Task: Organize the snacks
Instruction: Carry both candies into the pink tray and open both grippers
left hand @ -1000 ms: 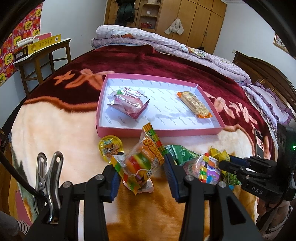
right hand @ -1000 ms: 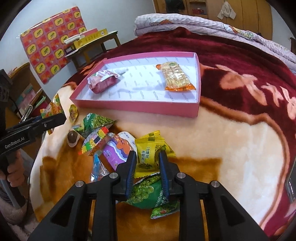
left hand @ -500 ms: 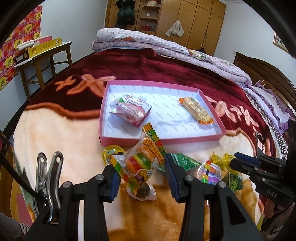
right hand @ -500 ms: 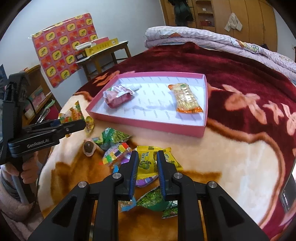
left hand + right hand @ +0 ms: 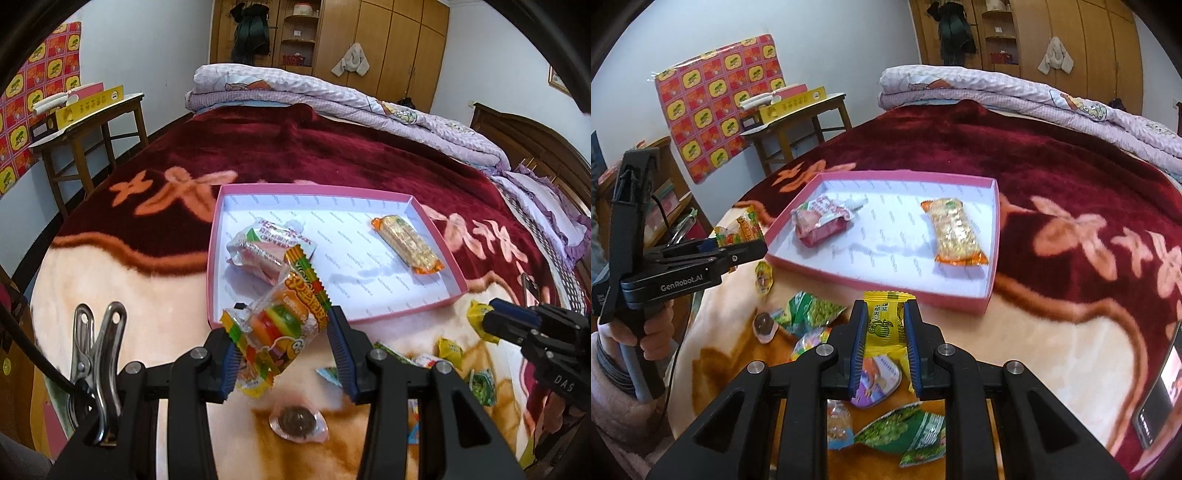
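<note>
My left gripper (image 5: pixel 282 341) is shut on a burger gummy packet (image 5: pixel 282 325) and holds it lifted just in front of the pink tray's (image 5: pixel 212 266) near left corner. My right gripper (image 5: pixel 885 323) is shut on a yellow candy packet (image 5: pixel 884 321), raised above the snack pile. The white-lined tray (image 5: pixel 991 291) holds a pink wrapped snack (image 5: pixel 822 223) on the left and an orange cracker bar (image 5: pixel 956 232) on the right. The left gripper (image 5: pixel 740 245) also shows in the right wrist view, and the right gripper (image 5: pixel 495 319) in the left wrist view.
Loose snacks lie on the blanket: green pea packets (image 5: pixel 809 312), a chocolate jelly cup (image 5: pixel 297 421), a purple packet (image 5: pixel 877 378), a yellow jelly cup (image 5: pixel 764 275). A phone (image 5: pixel 1165 384) lies at the right. A wooden table (image 5: pixel 86 125) stands beyond the bed's left side.
Both grippers rose off the blanket with their packets. The right jaws closed tighter on the yellow candy. The left gripper carried the burger packet toward the tray's near edge.
</note>
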Available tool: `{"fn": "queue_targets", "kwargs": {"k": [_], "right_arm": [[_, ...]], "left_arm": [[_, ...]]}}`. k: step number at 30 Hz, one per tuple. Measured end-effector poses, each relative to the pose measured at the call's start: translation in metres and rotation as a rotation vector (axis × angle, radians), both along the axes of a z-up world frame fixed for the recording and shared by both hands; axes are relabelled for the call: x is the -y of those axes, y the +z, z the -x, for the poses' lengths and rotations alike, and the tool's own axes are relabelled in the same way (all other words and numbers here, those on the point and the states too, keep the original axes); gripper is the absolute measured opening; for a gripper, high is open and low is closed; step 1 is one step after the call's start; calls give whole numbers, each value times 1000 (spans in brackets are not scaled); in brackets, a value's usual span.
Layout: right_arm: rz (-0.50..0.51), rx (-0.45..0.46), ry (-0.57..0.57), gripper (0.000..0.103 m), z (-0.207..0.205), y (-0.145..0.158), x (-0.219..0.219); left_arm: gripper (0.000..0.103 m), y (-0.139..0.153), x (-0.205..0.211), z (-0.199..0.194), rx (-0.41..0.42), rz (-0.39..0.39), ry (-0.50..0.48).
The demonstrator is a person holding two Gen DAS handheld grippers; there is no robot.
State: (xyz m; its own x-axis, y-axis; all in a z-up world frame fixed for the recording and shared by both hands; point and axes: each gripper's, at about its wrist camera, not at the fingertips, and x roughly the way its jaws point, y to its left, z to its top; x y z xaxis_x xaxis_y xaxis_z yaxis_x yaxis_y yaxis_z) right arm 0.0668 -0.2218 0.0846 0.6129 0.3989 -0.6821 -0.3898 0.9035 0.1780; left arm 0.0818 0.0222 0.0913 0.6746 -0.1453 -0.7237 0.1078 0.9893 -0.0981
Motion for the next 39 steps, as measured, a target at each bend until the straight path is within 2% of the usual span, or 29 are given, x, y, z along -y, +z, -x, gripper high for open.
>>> {"fn": "queue_targets", "kwargs": {"k": [12, 31, 39], "right_arm": [[18, 8, -41, 21, -30, 1, 4], [78, -6, -76, 21, -69, -23, 4], [60, -22, -97, 21, -81, -31, 8]], "left_arm": [[46, -15, -5, -29, -28, -22, 21], [46, -39, 3, -63, -71, -92, 31], [46, -45, 7, -74, -92, -103, 32]]}}
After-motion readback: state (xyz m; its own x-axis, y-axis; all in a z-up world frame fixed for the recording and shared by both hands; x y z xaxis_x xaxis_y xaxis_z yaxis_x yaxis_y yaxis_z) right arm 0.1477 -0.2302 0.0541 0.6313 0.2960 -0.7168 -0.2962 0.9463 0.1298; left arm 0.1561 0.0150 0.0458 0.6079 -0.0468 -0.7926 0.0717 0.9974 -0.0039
